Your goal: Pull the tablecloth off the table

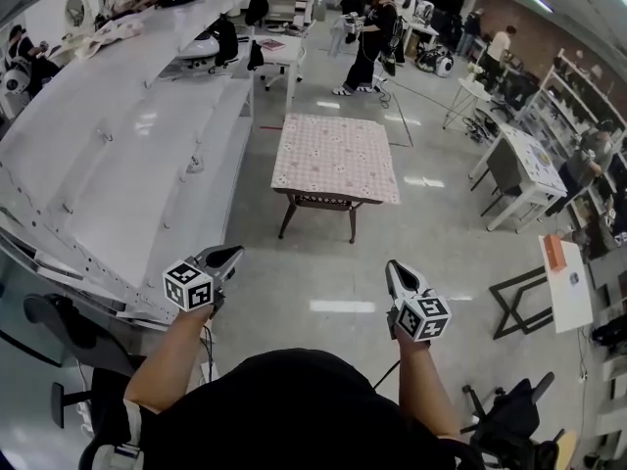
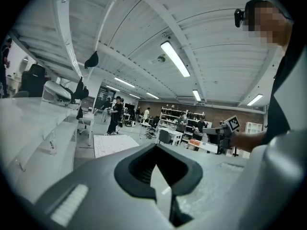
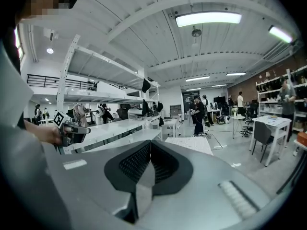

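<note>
Well ahead of left tool (image 1: 229, 256) and right tool (image 1: 397, 268), both clenched: tablecloth (image 1: 335, 155) on table (image 1: 286, 219), beside white structure (image 1: 127, 135).

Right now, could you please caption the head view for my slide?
Left gripper and right gripper, both shut and empty, face the distant tablecloth on its table.

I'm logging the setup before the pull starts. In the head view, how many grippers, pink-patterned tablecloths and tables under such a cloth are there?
Grippers: 2, the left gripper and the right gripper
Tablecloths: 1, the tablecloth
Tables under it: 1, the table
Total: 4
</note>
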A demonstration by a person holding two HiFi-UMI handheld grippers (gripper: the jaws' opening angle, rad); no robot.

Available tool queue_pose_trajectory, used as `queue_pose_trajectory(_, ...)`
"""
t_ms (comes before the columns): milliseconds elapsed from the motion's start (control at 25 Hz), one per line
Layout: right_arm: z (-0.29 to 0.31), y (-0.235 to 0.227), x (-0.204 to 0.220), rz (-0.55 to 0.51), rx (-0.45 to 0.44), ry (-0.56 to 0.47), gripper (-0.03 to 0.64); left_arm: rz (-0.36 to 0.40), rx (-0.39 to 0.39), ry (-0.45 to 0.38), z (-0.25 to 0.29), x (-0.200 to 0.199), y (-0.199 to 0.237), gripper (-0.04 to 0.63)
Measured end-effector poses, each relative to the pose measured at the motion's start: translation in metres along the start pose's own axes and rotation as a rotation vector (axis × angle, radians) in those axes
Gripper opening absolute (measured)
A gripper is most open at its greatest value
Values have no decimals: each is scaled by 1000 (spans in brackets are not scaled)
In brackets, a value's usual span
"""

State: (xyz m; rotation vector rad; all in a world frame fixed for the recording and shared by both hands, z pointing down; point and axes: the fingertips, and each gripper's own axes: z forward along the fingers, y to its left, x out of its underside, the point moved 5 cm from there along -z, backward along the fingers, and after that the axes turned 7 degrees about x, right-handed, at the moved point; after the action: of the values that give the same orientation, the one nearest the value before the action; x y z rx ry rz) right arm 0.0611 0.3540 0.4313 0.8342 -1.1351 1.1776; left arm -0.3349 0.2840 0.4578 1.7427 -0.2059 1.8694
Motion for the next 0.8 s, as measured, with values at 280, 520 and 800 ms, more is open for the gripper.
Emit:
queue_pose_trajectory(280,-7,-1,4,-22,4,-2,105,-1,-20,25,2,5,-2,23)
queue_pose_trajectory(520,7,-11,9,-57,-26,10,184,1,-29,43,22,7,6,80)
queue_pose_trajectory(800,39,-28,14,-67,-62,28,227,-3,-68,74,39,9,23,120)
